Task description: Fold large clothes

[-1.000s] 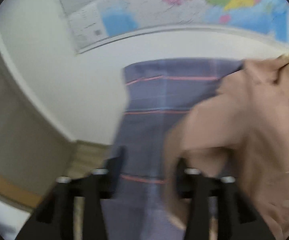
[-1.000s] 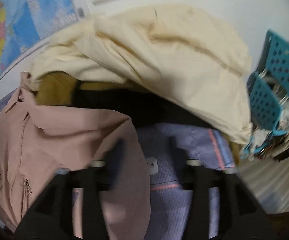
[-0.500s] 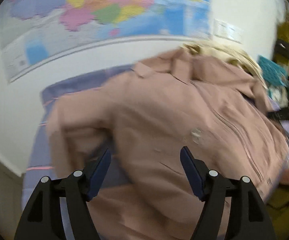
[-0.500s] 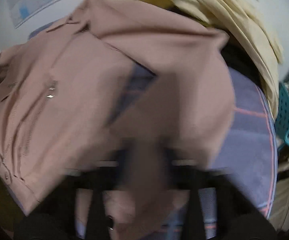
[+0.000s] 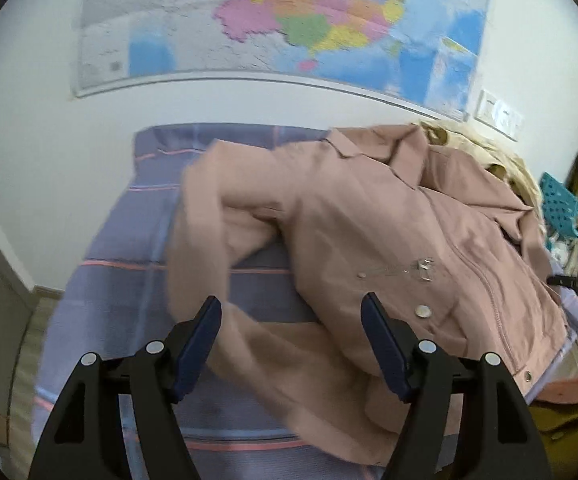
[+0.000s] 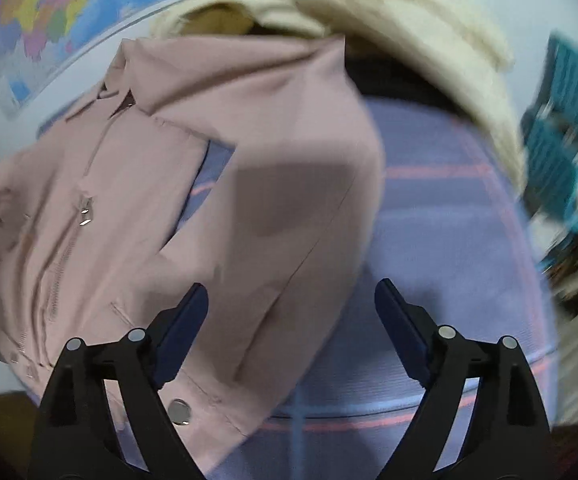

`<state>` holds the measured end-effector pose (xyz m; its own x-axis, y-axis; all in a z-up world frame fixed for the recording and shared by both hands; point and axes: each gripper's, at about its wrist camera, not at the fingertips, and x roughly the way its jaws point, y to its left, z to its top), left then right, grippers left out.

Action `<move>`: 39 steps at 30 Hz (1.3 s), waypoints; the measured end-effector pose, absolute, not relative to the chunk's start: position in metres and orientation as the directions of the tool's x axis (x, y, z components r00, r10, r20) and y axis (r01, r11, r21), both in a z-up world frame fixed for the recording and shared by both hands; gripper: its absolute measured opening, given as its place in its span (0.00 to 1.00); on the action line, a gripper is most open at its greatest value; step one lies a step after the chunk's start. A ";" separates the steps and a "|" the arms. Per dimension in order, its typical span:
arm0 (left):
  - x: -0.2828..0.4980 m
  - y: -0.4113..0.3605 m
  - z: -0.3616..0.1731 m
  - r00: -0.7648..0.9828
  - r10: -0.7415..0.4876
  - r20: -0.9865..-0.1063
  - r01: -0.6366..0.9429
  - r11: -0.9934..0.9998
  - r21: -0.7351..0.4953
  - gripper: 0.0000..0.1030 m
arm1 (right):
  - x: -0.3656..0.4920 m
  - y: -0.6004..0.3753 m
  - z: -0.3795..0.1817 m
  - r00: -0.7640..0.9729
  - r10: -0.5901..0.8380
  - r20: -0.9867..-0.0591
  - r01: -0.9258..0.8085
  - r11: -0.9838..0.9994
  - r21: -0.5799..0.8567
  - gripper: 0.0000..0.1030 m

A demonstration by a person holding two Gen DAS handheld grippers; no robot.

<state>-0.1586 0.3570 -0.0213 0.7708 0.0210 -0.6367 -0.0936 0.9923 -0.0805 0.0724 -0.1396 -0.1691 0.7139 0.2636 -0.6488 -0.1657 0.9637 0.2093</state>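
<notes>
A pink zip jacket (image 5: 369, 216) lies front-up on a lilac checked cloth (image 5: 129, 280). Its left sleeve (image 5: 197, 240) bends down along the body toward my left gripper (image 5: 291, 302), which hovers open just above it, gripping nothing. In the right wrist view the jacket (image 6: 89, 184) has its other sleeve (image 6: 289, 200) laid over the body. The right gripper (image 6: 291, 288) stands above that sleeve's cuff end; its jaws are opening and the cloth lies loose below them, not pinched.
A heap of cream and dark garments (image 6: 429, 40) sits behind the jacket against the wall. A teal plastic basket (image 6: 569, 128) stands at the right. A coloured map (image 5: 289, 20) hangs on the white wall. The lilac cloth (image 6: 449, 240) lies bare right of the sleeve.
The right gripper closed on the right sleeve, carried it over the jacket body and let go. The left gripper opened wider and dropped the left sleeve. Both views have swung over the jacket.
</notes>
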 end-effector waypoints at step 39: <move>-0.180 0.277 0.003 0.853 0.139 -0.503 0.018 0.956 0.294 0.80 | 0.014 0.006 -0.123 0.671 0.526 -0.523 -0.643 0.764 -0.055 0.70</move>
<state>-0.1802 0.2774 0.0034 0.8531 0.1386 -0.5030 0.0183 0.9555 0.2943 0.0141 0.0061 -0.1228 0.6706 0.5262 -0.5229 -0.6426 0.7642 -0.0550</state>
